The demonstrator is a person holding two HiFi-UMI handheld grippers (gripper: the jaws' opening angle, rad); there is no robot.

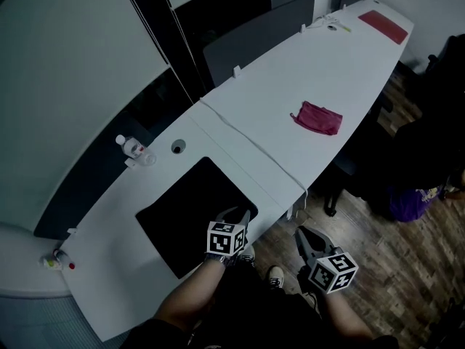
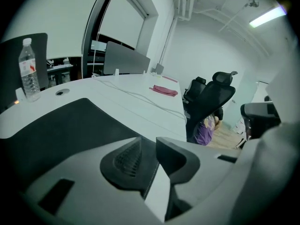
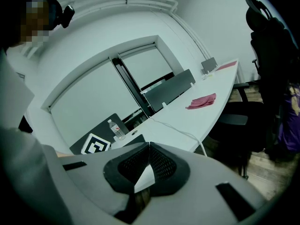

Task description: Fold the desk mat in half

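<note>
1. White long desk [image 1: 290, 86] bears the black rectangular desk mat [image 1: 182, 209], flat and unfolded, at its near end.
2. At its near edge the left gripper [image 1: 238, 214] holds its jaws parted, pinching nothing; it should bite the stitched edge squarely.
3. Off the desk, the right gripper [image 1: 300, 233] is pressed shut, empty; it likely needs the other corner.

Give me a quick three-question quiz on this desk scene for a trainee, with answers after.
1. True or false: the right gripper hangs over the desk mat.
2. Which lies nearest the desk mat? A water bottle; B pink cloth; C red sheet.
3. Fill in: the left gripper holds its jaws ____.
Key: 1 false, the right gripper is off the table, over the floor; 2 A; 3 apart.
</note>
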